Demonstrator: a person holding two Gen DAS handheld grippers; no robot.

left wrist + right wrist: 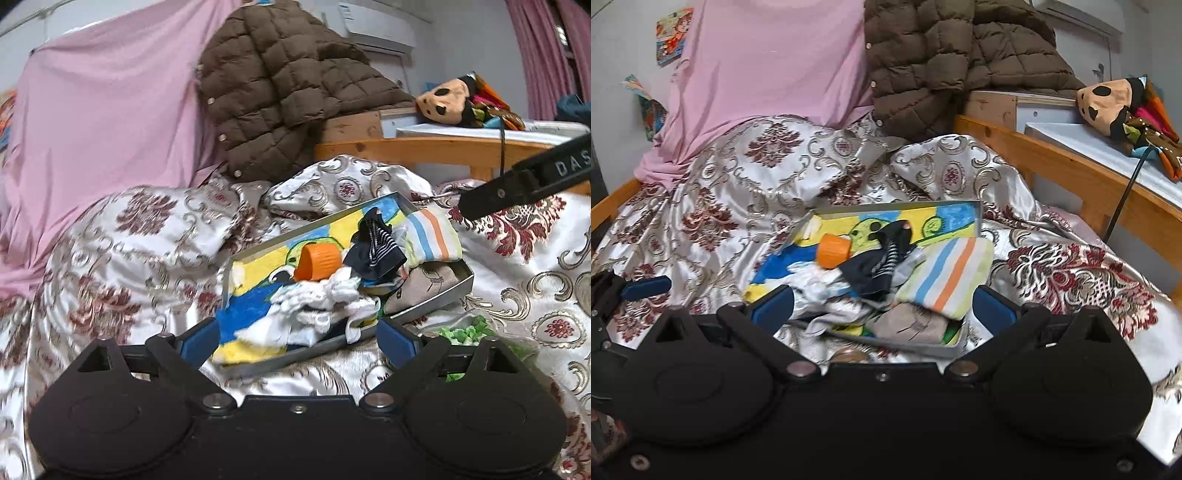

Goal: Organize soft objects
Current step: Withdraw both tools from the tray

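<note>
While I'm holding both grippers gaping and empty, left gripper and right gripper, the shallow grey metal tray of socks and small cloths is lying on the bed just ahead, its long axis slanting away rightward, near corner closest to my right.

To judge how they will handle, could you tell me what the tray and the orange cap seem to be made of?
Tray: likely thin sheet metal, dull grey, with crisp folded walls. Orange cap: probably hard plastic, smooth and matte, ribbed around its side.
</note>
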